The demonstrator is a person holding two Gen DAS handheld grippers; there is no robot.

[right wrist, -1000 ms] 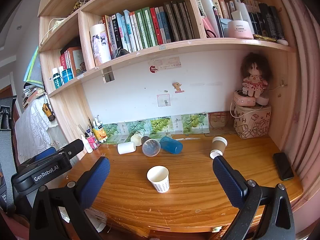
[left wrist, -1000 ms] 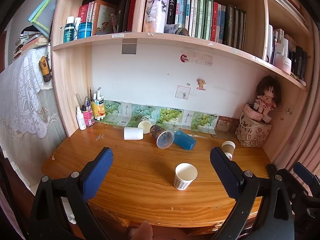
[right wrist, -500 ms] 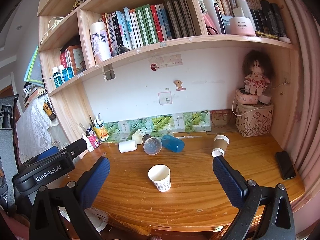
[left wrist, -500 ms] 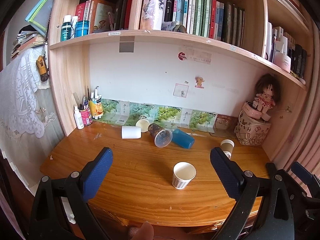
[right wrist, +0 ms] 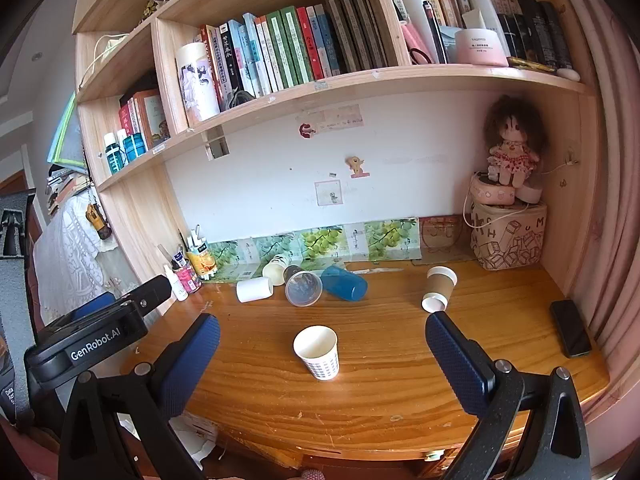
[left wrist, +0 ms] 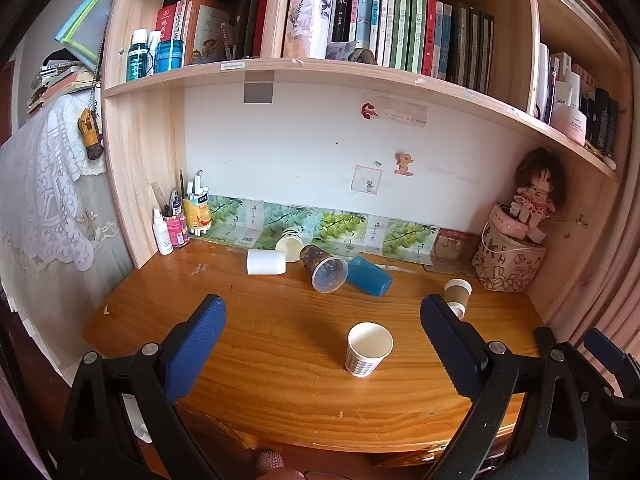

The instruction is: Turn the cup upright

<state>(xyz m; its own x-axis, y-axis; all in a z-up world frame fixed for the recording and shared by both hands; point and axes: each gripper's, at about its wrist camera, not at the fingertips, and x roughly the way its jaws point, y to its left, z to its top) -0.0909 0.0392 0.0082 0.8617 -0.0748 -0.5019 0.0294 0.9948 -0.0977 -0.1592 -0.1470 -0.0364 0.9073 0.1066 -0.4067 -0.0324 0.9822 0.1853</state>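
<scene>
Paper cup [left wrist: 369,349] with a small printed pattern stands upright near the middle of the wooden counter [left wrist: 280,376], its white mouth facing up and nothing touching it. Both tools hang back over the counter's front edge with their blue pads spread wide: the left tool [left wrist: 322,328] is released and grips nothing, and the right tool [right wrist: 322,344] is likewise released, the cup [right wrist: 317,352] showing between its pads but well clear of them. Farther back, near the wall, several cups lie on their sides in a loose cluster: a white cup [left wrist: 266,262], a cream cup [left wrist: 289,242], a clear plastic cup [left wrist: 325,269] with its open mouth turned toward the camera, and a blue cup [left wrist: 369,281] just beside it. To the right of that group a brown paper cup [right wrist: 439,285] stands upright with a small white cup [right wrist: 433,304] right in front of it. A black phone [right wrist: 570,328] lies flat near the counter's right edge, below the doll [right wrist: 512,144] sitting on a printed box [right wrist: 508,236].
</scene>
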